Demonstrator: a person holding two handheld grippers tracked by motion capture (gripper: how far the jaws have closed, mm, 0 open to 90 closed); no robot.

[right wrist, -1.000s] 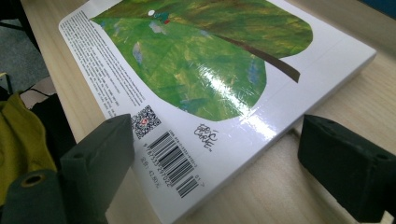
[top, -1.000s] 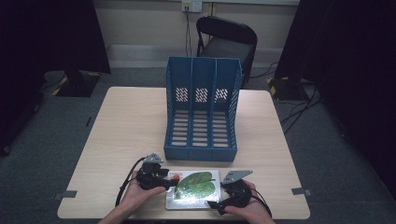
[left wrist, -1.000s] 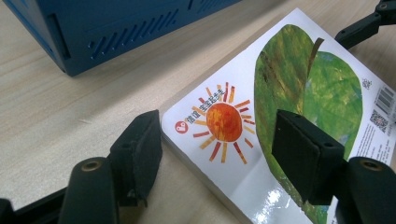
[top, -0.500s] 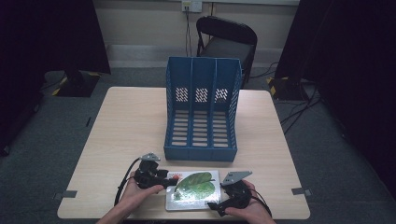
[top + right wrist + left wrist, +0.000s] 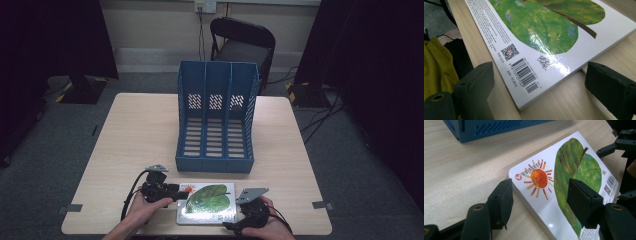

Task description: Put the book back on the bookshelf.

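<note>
Near the front edge of the table (image 5: 125,130), a little right of its middle, lies a picture book (image 5: 207,202) flat on its cover, a big green leaf and an orange sun printed on it; its far side sits just short of the blue file rack (image 5: 216,117). At the book's left far corner the left gripper (image 5: 175,192) straddles the corner, one jaw on the wood beside the spine, the other over the cover; its jaws have just been closing with the book corner between them, yet a gap shows on both sides in the left gripper view, so it grips nothing so far. At the right near corner, where the barcode is, the right gripper (image 5: 239,226) stands with its jaws wide apart on either side of that corner, one beyond the table's front edge, the other over the wood; it holds nothing.

The step in hand looks like taking hold of the book; to do it well, I judge the lower jaw at each corner should slide under the cover rather than push the glossy book along, and both corners should be pinched firmly before any lift, so the book rises level and does not swing.

Behind it the rack stands with three slots open towards the person; all three look empty.
</note>
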